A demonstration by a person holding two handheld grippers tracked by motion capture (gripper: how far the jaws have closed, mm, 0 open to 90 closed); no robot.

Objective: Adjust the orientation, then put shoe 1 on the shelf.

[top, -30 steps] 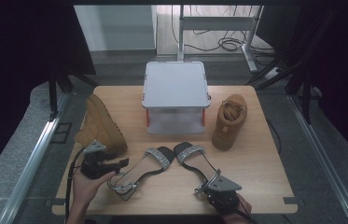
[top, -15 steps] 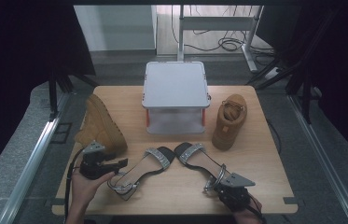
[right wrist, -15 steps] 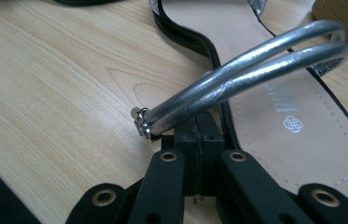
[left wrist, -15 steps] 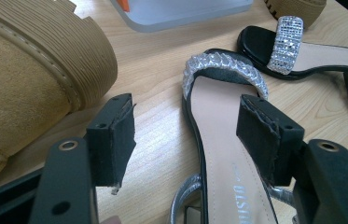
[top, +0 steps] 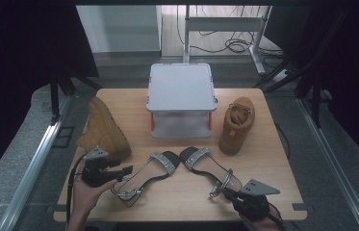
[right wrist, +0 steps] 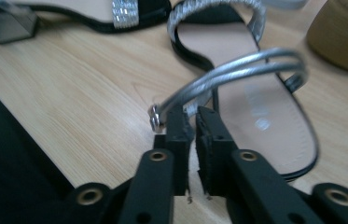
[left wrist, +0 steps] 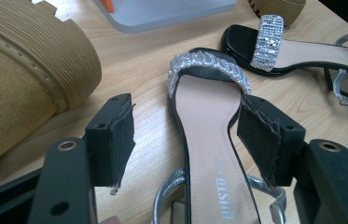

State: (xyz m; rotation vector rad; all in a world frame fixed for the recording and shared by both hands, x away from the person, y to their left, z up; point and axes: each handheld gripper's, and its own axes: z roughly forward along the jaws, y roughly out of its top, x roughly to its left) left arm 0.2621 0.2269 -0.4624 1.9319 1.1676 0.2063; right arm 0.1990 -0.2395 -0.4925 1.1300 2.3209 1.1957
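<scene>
Left gripper (left wrist: 185, 126) held wide astride the sandal (left wrist: 209, 154) before the box (top: 182, 91), for gripping; right gripper (right wrist: 195, 130) just eased narrowly open, strap (right wrist: 237, 74) at its tips unpinched.

Tan boots (top: 104, 131) (top: 237, 124) flank grey lidded box (top: 181, 98); wooden table (top: 273, 159).

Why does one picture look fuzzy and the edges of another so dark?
In the right gripper view the silver strap and the wood look smeared and soft, most likely because that camera was moving. In the high view the table is lit while the surroundings sink into black. The left gripper view is sharp: the sandal shows its sparkly band clearly.
</scene>
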